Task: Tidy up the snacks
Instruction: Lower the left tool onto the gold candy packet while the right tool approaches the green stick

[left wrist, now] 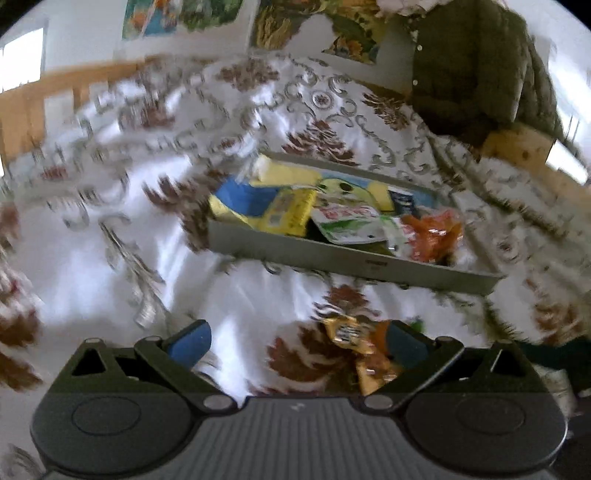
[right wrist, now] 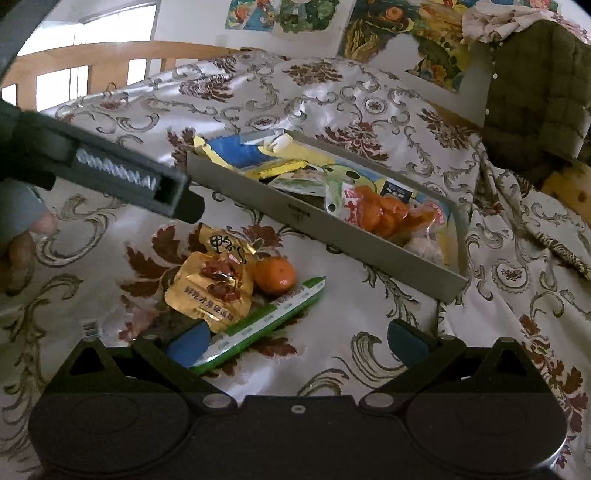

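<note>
A grey tray (right wrist: 369, 242) on the patterned cloth holds several snack packets and a bag of oranges (right wrist: 384, 214). It also shows in the blurred left wrist view (left wrist: 332, 258). In front of it lie a gold snack packet (right wrist: 212, 291), a loose orange (right wrist: 274, 275) and a green-and-white packet (right wrist: 266, 321). My right gripper (right wrist: 295, 343) is open and empty, its left fingertip (right wrist: 186, 345) beside the green packet. My left gripper (left wrist: 295, 343) is open and empty, with the gold packet (left wrist: 354, 343) near its right fingertip. The left gripper's body (right wrist: 122, 177) shows in the right wrist view.
A floral cloth (right wrist: 369, 110) covers the table. A dark green jacket (right wrist: 535, 92) hangs on a chair at the back right. A wooden rail (right wrist: 92, 59) and wall posters (right wrist: 284, 14) stand behind. A hand (right wrist: 22, 240) shows at the left edge.
</note>
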